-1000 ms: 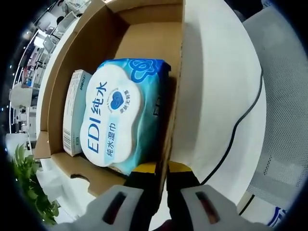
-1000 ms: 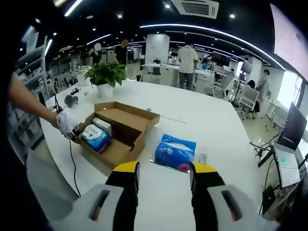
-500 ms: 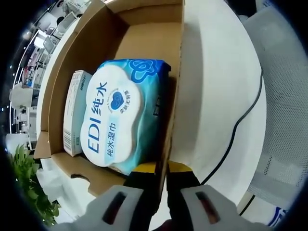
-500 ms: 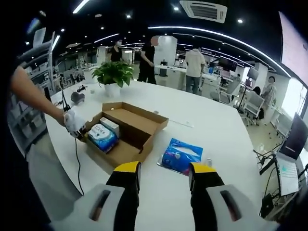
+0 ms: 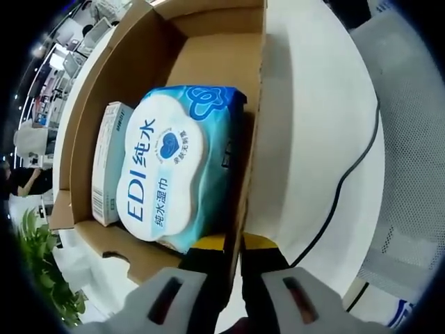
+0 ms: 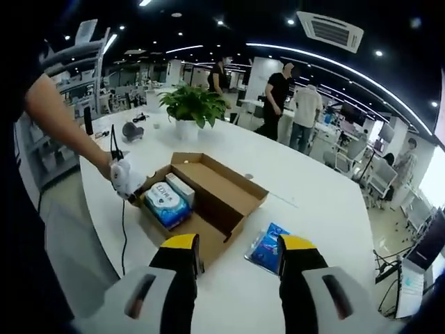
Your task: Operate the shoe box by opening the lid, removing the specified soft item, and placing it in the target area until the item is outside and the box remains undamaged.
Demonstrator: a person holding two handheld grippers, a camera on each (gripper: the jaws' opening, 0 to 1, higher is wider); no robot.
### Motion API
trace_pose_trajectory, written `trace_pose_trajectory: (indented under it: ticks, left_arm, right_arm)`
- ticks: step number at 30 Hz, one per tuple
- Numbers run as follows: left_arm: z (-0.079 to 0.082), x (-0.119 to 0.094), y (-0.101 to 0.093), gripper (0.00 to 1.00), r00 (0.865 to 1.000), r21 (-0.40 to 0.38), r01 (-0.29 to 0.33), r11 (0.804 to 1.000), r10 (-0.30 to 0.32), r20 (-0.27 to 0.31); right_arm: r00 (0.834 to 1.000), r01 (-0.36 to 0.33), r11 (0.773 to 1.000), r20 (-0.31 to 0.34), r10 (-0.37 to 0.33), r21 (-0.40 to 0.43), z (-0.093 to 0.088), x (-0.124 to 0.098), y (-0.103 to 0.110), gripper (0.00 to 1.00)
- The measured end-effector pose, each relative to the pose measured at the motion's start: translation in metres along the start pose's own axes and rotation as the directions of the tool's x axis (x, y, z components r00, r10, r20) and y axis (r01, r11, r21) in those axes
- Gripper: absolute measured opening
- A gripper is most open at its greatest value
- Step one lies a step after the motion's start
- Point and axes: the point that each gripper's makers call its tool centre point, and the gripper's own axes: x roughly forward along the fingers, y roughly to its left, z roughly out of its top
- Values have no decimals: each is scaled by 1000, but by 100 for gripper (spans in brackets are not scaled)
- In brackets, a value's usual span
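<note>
The brown shoe box (image 6: 221, 209) stands open on the white table, its lid folded out flat. Inside lie a blue-and-white wet-wipes pack (image 5: 174, 167) (image 6: 167, 203) and, beside it, a small white carton (image 5: 108, 163) (image 6: 182, 188). My left gripper (image 5: 233, 245) is shut on the box's near side wall (image 5: 254, 118), one jaw inside and one outside. In the right gripper view a hand holds that left gripper (image 6: 124, 177) at the box's left end. My right gripper (image 6: 238, 252) hovers open well short of the box, nothing between its jaws.
A blue tissue pack (image 6: 268, 247) lies on the table right of the box. A black cable (image 5: 348, 174) runs over the table edge near a mesh chair (image 5: 410, 139). A potted plant (image 6: 195, 108) stands behind the box. Several people stand further back.
The right gripper's camera has shifted, so box and tissue pack sit further right and lower in its view. The left gripper stays clamped on the box wall, unmoved.
</note>
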Motion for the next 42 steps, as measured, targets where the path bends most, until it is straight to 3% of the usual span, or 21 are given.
trace_pose_trajectory:
  ticks: [5,9,13,18,22,32,35,39,42]
  left_arm:
    - [1,0,0,4,1000,-4,3,1000,-3,13]
    - [1,0,-1,4,1000,-2,3,1000,-3,17]
    - [1,0,0,4,1000,4,0,1000,0,21]
    - [1,0,-1,4,1000,4,1,1000,-1,26]
    - [2,0,-2,4,1000,3,5,1000,-5,26]
    - [2,0,-1,4,1000,4,4,1000,-4,29]
    - [2,0,-1,4,1000,9,5,1000,-5,30]
    - [2,0,-1,4,1000,9,5,1000,-5,30]
    - [2,0,0,4,1000,8,3,1000,-3,30]
  right_arm:
    - [999,-25,998,23,26,-55,23,8,13,42]
    - [1000,-24,990,-11,23,-142,28,19,21,39]
    - [997,-80,981,8,82,-179,42,28,43,39]
    - [992,-126,976,6,129,-180,50,39,60,39]
    - [982,-190,961,-31,187,-201,50,50,74,39]
    - [968,-251,936,-73,240,-246,57,79,87,34]
    - [968,-251,938,-76,239,-241,59,87,86,34]
    - [963,-269,935,-45,266,-230,66,96,91,23]
    - [956,-292,931,-81,281,-220,61,106,95,30]
